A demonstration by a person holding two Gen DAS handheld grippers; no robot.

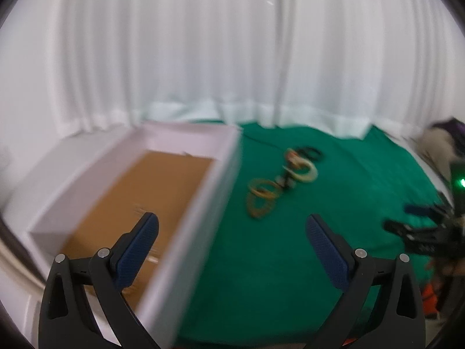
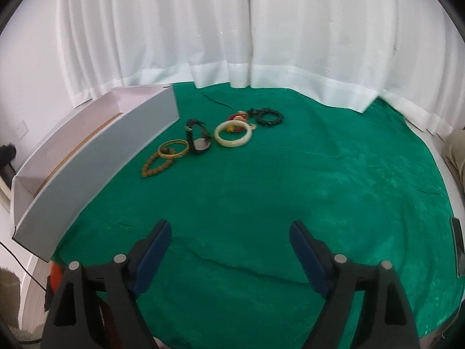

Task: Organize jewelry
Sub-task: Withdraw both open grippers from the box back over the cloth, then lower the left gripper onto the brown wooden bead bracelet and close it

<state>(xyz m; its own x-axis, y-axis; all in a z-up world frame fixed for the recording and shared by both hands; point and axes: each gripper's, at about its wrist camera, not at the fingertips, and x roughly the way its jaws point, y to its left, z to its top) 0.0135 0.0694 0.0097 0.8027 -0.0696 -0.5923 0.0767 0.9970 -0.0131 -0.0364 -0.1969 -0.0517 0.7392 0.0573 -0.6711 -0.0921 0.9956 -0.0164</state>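
A green cloth (image 2: pixel 290 180) covered the worktop. A white box (image 2: pixel 96 157) lay along its left edge. Just right of the box sat the jewelry: cream bangle (image 2: pixel 232 134), gold bangle (image 2: pixel 173 149), watch (image 2: pixel 197 139), black bead bracelet (image 2: pixel 268 117). Left gripper (image 1: pixel 232 247) and right gripper (image 2: pixel 231 250) gaped wide, holding nothing.

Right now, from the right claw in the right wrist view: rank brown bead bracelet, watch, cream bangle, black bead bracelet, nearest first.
1. brown bead bracelet, left of centre, nearest the right claw.
2. watch, just behind it.
3. cream bangle, centre.
4. black bead bracelet, farthest, toward the curtain.
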